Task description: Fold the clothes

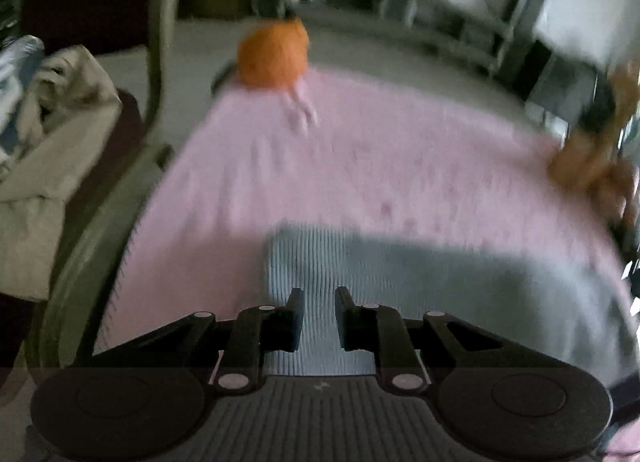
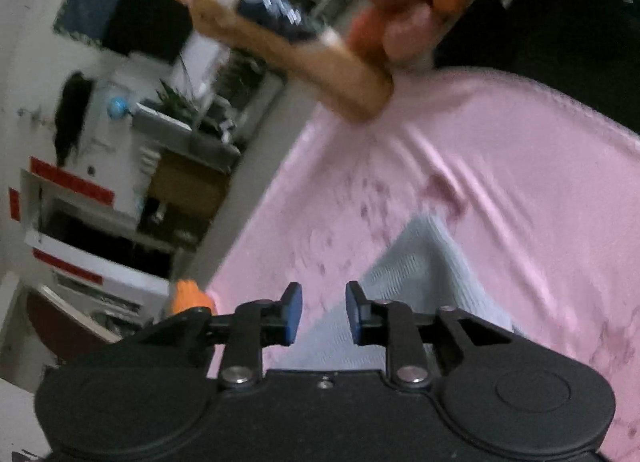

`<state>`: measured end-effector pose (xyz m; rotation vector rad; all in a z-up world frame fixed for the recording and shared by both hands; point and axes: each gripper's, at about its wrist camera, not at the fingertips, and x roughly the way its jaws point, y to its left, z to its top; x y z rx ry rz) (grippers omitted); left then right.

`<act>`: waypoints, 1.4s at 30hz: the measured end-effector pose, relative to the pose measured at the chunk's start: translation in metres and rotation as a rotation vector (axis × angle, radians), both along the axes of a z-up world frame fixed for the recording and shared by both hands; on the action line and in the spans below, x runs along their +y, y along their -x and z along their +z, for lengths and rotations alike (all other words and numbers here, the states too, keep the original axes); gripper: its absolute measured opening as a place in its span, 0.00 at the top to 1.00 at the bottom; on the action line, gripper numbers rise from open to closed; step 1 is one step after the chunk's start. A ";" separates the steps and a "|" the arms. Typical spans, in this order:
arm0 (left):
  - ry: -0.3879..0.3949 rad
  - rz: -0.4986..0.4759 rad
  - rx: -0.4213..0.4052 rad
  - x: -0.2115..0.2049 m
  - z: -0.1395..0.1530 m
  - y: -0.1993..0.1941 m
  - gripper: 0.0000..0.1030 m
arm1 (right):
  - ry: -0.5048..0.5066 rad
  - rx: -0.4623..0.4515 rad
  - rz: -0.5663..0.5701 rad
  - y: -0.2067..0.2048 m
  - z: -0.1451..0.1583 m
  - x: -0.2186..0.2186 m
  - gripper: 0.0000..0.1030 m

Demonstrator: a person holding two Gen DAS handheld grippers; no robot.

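Observation:
A light grey ribbed garment point(image 1: 440, 282) lies flat on a pink sheet point(image 1: 360, 165), near the front edge. My left gripper point(image 1: 319, 294) hovers over the garment's left part, jaws a little apart, with only the flat cloth showing through the gap. In the right wrist view the same grey garment point(image 2: 420, 274) shows as a pointed corner on the pink sheet point(image 2: 520, 181). My right gripper point(image 2: 323, 290) stands at that corner's near left edge, open, with nothing between its blue pads point(image 2: 294, 314). Both views are blurred.
An orange plush ball point(image 1: 274, 55) sits at the sheet's far left corner, a brown plush point(image 1: 592, 165) at its right edge. A tan bottle with a dark label point(image 2: 280, 37) and round plush toys point(image 2: 404, 5) lie at the far end. Beige clothes point(image 1: 52, 133) are piled left.

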<state>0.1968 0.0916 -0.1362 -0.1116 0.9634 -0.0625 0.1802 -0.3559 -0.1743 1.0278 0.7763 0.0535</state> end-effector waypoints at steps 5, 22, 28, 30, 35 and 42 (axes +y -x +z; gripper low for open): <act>-0.127 -0.031 0.017 -0.007 -0.014 -0.003 0.81 | -0.060 0.157 0.034 -0.009 -0.033 -0.003 0.80; -0.015 -0.036 -0.173 0.016 0.032 0.108 0.81 | -0.047 -0.050 -0.102 0.119 0.020 -0.036 0.86; -0.038 -0.113 -0.182 -0.019 0.024 0.106 0.78 | -0.026 -0.011 0.019 0.108 0.011 0.004 0.81; -0.017 -0.103 -0.170 -0.024 0.018 0.096 0.78 | -0.003 -0.003 0.042 0.097 0.008 0.016 0.81; -0.050 -0.070 -0.133 -0.040 -0.009 0.072 0.77 | -0.140 0.001 0.113 0.068 -0.015 0.038 0.85; -0.124 -0.076 -0.087 -0.033 -0.022 0.077 0.73 | -0.051 0.131 0.147 0.052 -0.041 0.056 1.00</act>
